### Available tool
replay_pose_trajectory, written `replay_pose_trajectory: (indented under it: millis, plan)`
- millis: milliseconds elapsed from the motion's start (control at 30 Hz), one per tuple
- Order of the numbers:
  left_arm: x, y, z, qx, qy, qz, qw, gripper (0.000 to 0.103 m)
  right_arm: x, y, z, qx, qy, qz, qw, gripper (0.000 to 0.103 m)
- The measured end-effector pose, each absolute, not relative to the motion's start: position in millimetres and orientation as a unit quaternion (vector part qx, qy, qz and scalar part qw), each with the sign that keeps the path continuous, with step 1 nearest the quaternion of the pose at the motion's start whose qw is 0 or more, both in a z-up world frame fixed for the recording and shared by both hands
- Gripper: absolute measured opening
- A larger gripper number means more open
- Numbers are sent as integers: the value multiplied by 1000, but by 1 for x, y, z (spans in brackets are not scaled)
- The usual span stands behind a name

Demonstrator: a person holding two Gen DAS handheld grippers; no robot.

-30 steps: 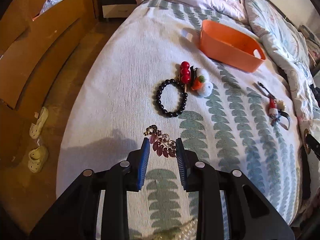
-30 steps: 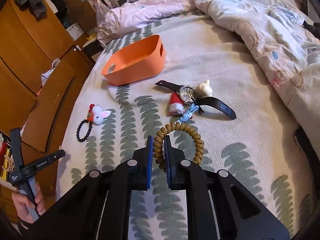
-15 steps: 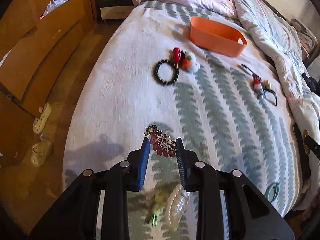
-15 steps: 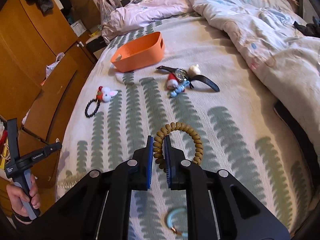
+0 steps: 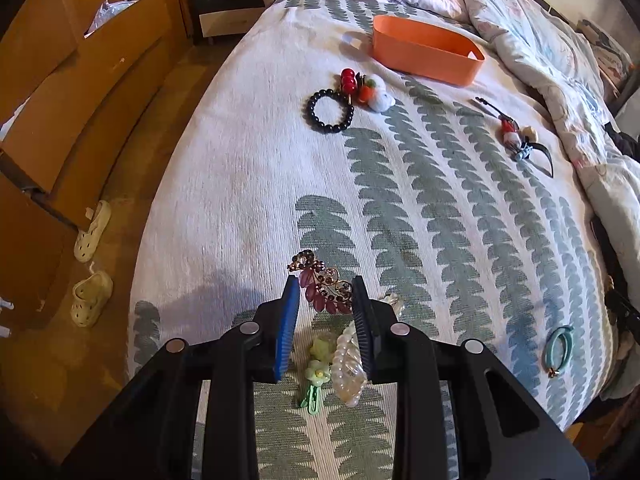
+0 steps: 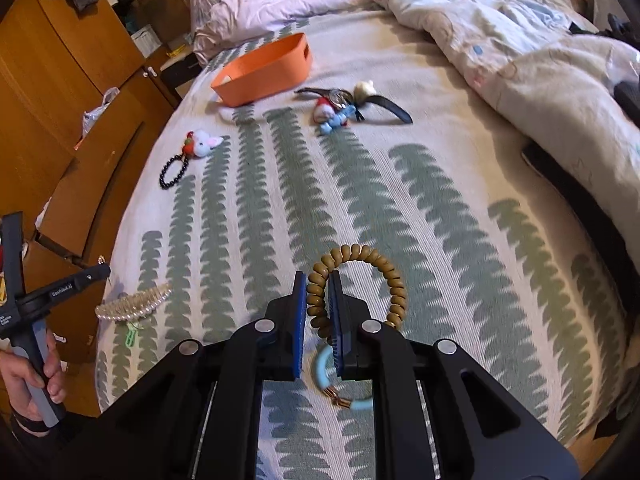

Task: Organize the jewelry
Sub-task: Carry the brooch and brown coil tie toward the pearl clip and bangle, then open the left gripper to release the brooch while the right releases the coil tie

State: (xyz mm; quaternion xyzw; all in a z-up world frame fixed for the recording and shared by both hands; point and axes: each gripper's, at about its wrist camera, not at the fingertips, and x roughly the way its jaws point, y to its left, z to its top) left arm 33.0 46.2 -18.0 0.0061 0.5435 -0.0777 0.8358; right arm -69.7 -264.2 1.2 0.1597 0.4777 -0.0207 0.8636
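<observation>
My left gripper (image 5: 325, 285) is shut on a purple and gold leaf brooch (image 5: 320, 280) above the near end of the bed. Under it lie a pearl hair claw (image 5: 350, 364) and a green flower clip (image 5: 318, 376). My right gripper (image 6: 319, 282) is shut on a tan bead bracelet (image 6: 386, 276), whose loop hangs out to the right. A teal hair tie (image 6: 323, 364) lies on the bedspread beneath it. The orange basket (image 5: 426, 50) (image 6: 264, 70) stands far up the bed. Near it lie a black bead bracelet (image 5: 330, 110), a plush hair tie (image 5: 376, 90) and a watch (image 6: 340, 98).
The leaf-patterned bedspread (image 5: 440, 208) covers the bed. A crumpled duvet (image 6: 520, 52) is heaped along the right. Wooden drawers (image 5: 60, 92) and two slippers (image 5: 92, 264) are on the floor side at left. A hand (image 6: 32, 376) holds the left gripper's handle.
Both grippers have drawn back toward the near end of the bed with their items still held. The basket now looks farther away, and the pearl claw, green clip and teal tie have come into view.
</observation>
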Motion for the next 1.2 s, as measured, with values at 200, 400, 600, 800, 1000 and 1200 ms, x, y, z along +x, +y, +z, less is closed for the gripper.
replay_pose_trajectory:
  millis: [200, 400, 600, 800, 1000, 1200]
  plan:
    - [33, 48, -22, 7, 546, -76, 834, 27, -66, -269, -9, 160, 488, -31, 857, 13]
    - [34, 47, -24, 6, 549, -74, 833, 27, -62, -273, -17, 152, 496, -48, 854, 14]
    - [35, 45, -23, 5, 546, -77, 834, 28, -62, -277, -12, 154, 486, -54, 859, 16]
    - [39, 48, -23, -6, 546, -79, 834, 28, -62, -278, -8, 158, 475, -53, 864, 16]
    - [41, 44, -22, 6, 541, -68, 838, 30, -58, -276, -7, 161, 473, -49, 865, 16]
    - [43, 42, -22, 6, 536, -68, 841, 41, -56, -272, 0, 164, 461, -41, 871, 18]
